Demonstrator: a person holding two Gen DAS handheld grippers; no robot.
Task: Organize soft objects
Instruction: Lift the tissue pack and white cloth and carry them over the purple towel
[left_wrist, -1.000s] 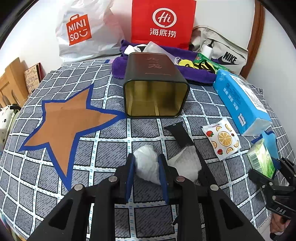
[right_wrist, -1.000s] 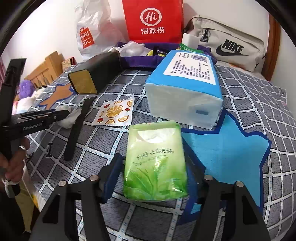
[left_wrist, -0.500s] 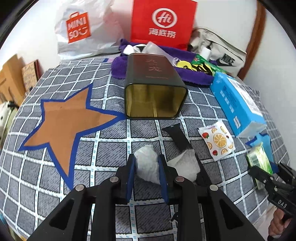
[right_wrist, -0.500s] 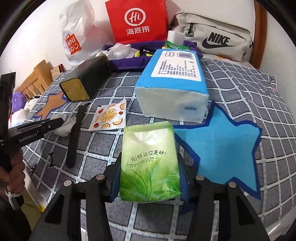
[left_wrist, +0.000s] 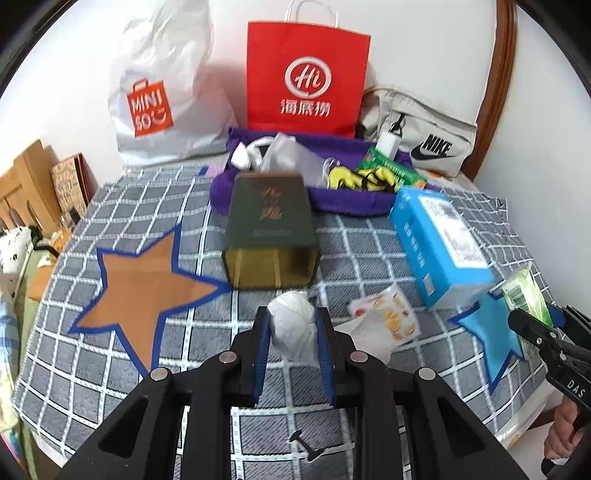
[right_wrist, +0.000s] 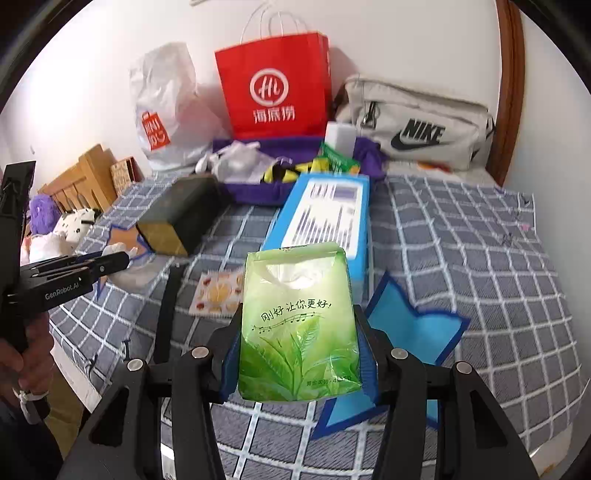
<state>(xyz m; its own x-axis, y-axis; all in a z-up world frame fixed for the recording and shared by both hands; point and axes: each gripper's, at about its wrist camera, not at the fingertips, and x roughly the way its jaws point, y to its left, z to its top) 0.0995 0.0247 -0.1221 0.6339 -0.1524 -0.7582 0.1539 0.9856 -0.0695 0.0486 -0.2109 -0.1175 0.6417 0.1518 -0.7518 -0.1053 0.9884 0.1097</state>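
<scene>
My left gripper (left_wrist: 291, 325) is shut on a crumpled white soft wad (left_wrist: 293, 321) and holds it above the checked cloth, in front of the open end of a dark tin box (left_wrist: 271, 236) lying on its side. My right gripper (right_wrist: 299, 332) is shut on a green tissue pack (right_wrist: 297, 325), lifted above the blue star (right_wrist: 413, 332). The pack also shows in the left wrist view (left_wrist: 526, 299) at the right edge. A second white wad (left_wrist: 369, 336) lies on the cloth.
A blue tissue box (left_wrist: 439, 243), a fruit-print sachet (left_wrist: 388, 314) and a black strap (right_wrist: 168, 310) lie on the cloth. A purple tray (left_wrist: 351, 199) of items, a red paper bag (left_wrist: 306, 77), a white Miniso bag (left_wrist: 162, 103) and a Nike bag (right_wrist: 421, 125) stand behind. An orange star (left_wrist: 144, 291) is at left.
Both grippers have risen off the cloth with their loads. The white wad and the green pack are now lifted, and both views look more level toward the back wall.
</scene>
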